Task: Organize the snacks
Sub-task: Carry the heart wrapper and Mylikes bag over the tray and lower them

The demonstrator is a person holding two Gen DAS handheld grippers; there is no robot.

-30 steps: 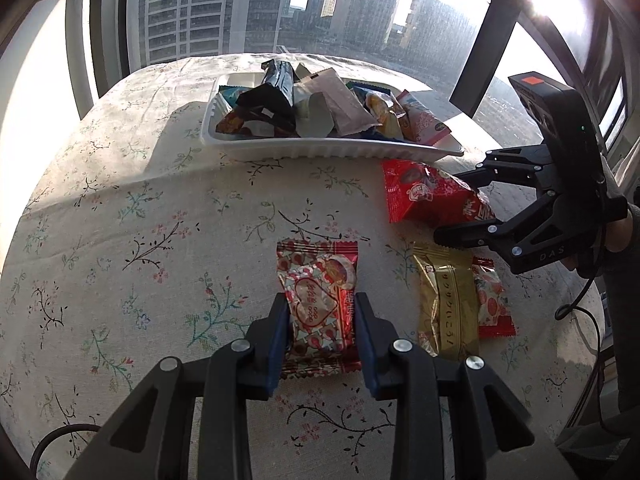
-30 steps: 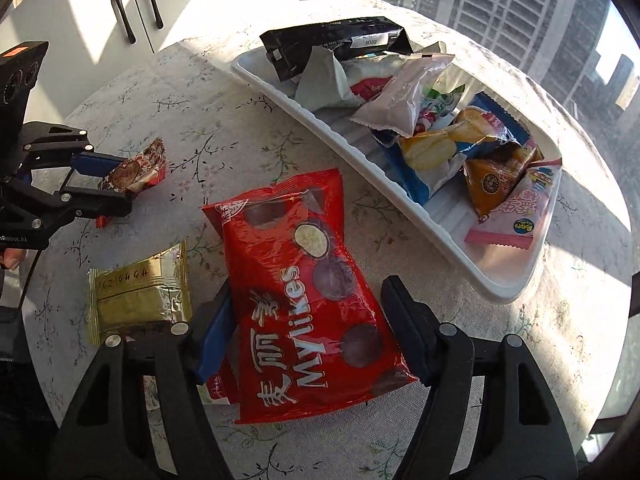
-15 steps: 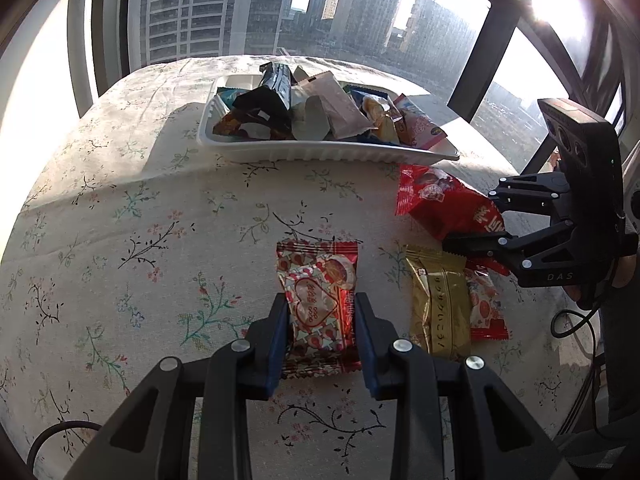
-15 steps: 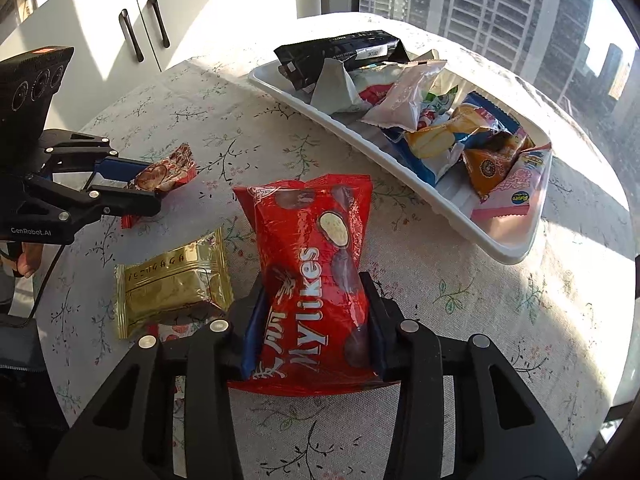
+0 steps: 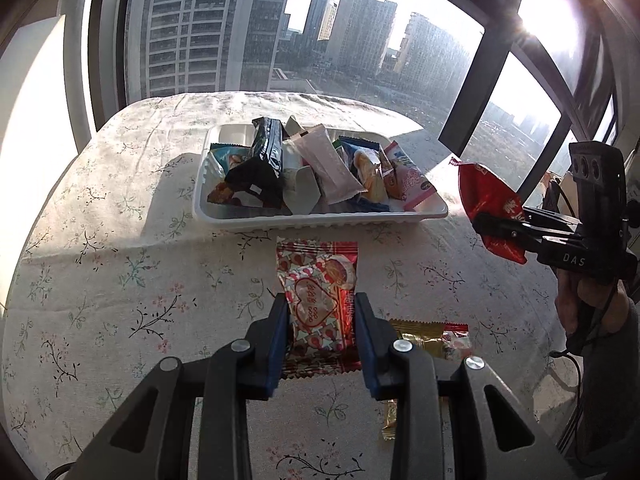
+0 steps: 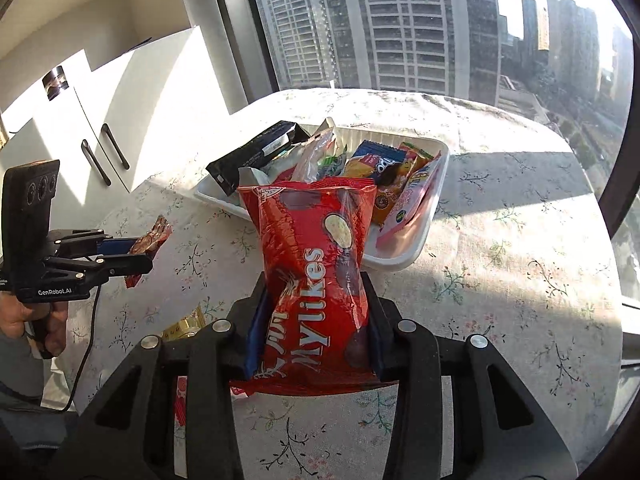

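My left gripper [image 5: 321,310] is shut on a red-and-white heart-printed snack pack [image 5: 318,296], lifted off the flowered tablecloth; it also shows in the right wrist view [image 6: 150,240]. My right gripper [image 6: 314,300] is shut on a red Mylikes bag [image 6: 316,264], held up in the air, and shows in the left wrist view [image 5: 486,210] at the right. A white tray [image 5: 320,220] full of several snack packs stands at the table's far side, also in the right wrist view [image 6: 404,256].
A gold snack pack [image 5: 424,340] lies on the table over a red-and-white pack [image 5: 458,340], just right of my left gripper. White cabinets [image 6: 100,128] stand beyond the table's left side. Large windows lie behind the table.
My right gripper closed on the Mylikes bag and lifted it off the table. My left gripper raised its heart-printed pack and moved toward the tray.
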